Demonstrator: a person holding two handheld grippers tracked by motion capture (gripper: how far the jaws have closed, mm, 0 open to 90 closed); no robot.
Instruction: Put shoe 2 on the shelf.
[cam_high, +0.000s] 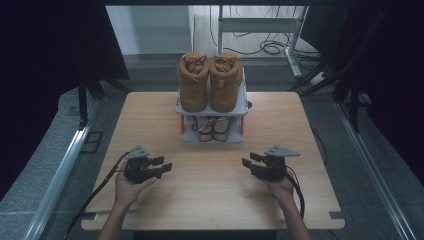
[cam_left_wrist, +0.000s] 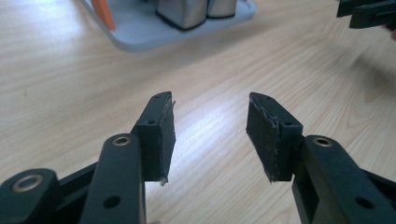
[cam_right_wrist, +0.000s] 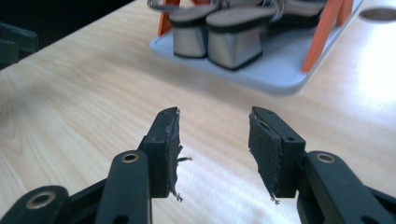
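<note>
High view: I see the rack (cam_high: 212, 107) standing at the far middle of the table (cam_high: 210, 200), a small grey two-level shelf with orange posts. The boots (cam_high: 209, 80), a tan pair, sit side by side on its top level, toes toward me. The sandals (cam_high: 212, 127) lie on the lower level, also a pair, touching each other.

My left gripper (cam_high: 162, 165) rests low over the near left part of the table, held in the left hand (cam_high: 129, 187), jaws pointing toward the middle. My right gripper (cam_high: 250, 161) mirrors it at the near right, in the right hand (cam_high: 281, 189). Both are well apart from the rack, and bare wood lies between them.

In the left gripper view, the left gripper (cam_left_wrist: 211, 135) has its jaws spread with only table between the worn pads; it grips nothing. The rack's base (cam_left_wrist: 140, 32) shows at the top, and the tip of the other gripper (cam_left_wrist: 369, 11) pokes in at the upper right.

In the right gripper view, the right gripper (cam_right_wrist: 214, 149) is likewise released, pads apart over bare wood, frayed at the edges. Ahead of it the sandals' block heels (cam_right_wrist: 219, 42) face the camera on the rack's lower shelf (cam_right_wrist: 280, 74), with orange posts (cam_right_wrist: 322, 35) either side. A round hole (cam_right_wrist: 378, 14) in the table shows at the top right.
</note>
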